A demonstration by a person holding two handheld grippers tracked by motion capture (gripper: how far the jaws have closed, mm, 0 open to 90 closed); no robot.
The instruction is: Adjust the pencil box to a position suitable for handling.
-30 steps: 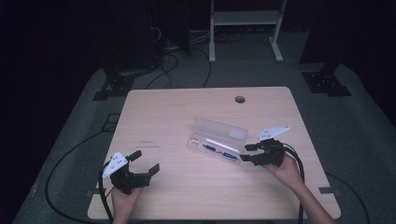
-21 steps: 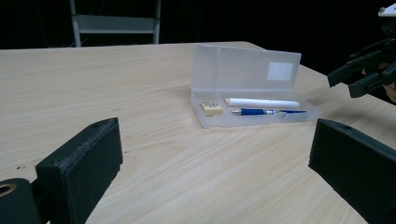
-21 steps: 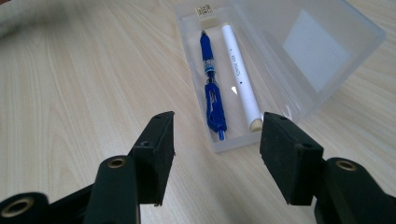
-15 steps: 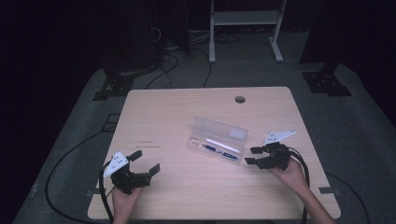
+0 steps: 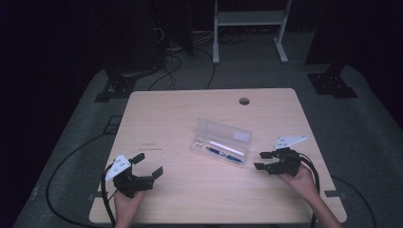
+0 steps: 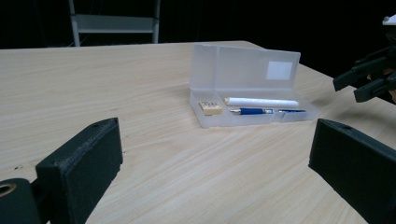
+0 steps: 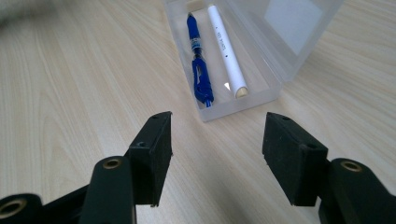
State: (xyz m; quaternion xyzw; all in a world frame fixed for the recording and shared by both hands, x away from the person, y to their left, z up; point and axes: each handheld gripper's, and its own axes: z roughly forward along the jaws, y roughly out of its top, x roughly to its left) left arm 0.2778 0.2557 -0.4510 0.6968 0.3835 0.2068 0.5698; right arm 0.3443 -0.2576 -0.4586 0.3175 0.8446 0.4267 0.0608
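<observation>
Plainly, the right gripper (image 5: pixel 264 161) has just been opening its jaws; they stand apart with nothing between them, just short of the open clear plastic pencil case (image 7: pixel 261 51) on the pale wooden table (image 5: pixel 190 123). Inside lie a blue pen (image 7: pixel 200 70), a white pen (image 7: pixel 227 53) with unreadable print, and a small eraser (image 6: pixel 210 107). Well apart, the left gripper (image 5: pixel 148 165) gapes wide, empty.
</observation>
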